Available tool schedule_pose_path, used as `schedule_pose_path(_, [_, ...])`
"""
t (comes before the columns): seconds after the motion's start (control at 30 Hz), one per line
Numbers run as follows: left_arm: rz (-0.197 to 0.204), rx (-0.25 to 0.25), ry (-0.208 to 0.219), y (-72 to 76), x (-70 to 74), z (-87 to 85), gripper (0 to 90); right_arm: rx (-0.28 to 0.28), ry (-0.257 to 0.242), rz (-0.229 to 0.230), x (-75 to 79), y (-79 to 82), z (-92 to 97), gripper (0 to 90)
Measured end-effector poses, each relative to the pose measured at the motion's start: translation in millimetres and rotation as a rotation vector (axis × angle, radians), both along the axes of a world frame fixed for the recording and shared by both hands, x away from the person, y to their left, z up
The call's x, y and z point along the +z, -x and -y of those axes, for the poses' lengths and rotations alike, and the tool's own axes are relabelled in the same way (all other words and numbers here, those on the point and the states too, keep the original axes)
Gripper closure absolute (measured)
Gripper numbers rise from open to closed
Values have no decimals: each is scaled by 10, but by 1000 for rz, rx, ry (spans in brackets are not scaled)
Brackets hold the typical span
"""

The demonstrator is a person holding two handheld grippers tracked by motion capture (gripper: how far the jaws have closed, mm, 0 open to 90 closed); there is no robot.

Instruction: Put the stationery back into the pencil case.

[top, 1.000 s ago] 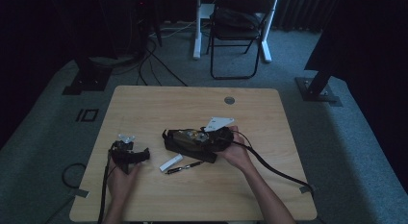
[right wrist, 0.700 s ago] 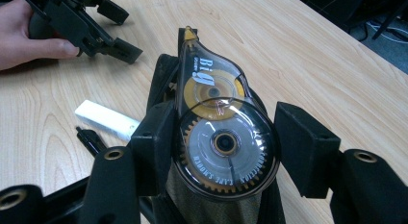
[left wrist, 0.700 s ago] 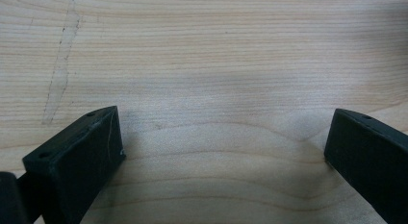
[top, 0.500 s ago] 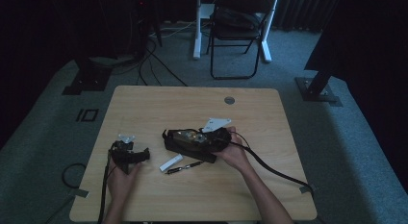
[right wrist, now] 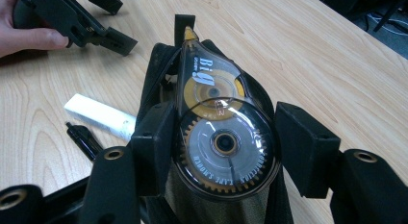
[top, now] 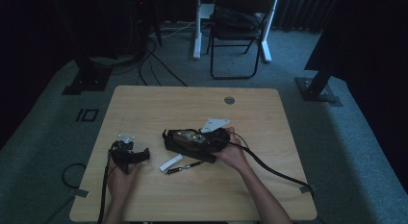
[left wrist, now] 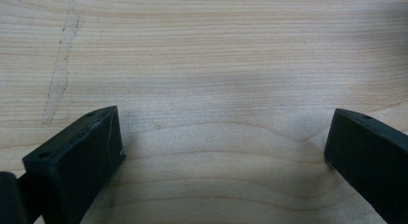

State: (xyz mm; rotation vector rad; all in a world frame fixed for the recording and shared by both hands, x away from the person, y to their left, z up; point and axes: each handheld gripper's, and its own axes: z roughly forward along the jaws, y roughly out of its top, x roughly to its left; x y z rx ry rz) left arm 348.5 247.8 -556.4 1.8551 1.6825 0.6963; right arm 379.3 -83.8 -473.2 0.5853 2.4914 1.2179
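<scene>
A pale wooden table point(top: 144, 108) stands on grey carpet. The left gripper point(top: 129, 154) rests near its left edge. The right gripper point(top: 211, 140) lies over a black pencil pouch point(top: 180, 142) — just beside it, a white stick-shaped eraser point(top: 171, 162) and a black pen point(top: 185, 167).

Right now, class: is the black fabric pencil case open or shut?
Open: the clear correction tape dispenser, between the right hand-held gripper jaws, sits in the black fabric pencil case mouth.
</scene>
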Motion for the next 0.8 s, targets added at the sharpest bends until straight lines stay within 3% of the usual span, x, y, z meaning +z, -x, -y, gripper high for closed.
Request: schedule_pose_path(0.8, [3, 3, 3, -1, -3, 4, 0, -14, 23, -19, -129, -52, -59, 416])
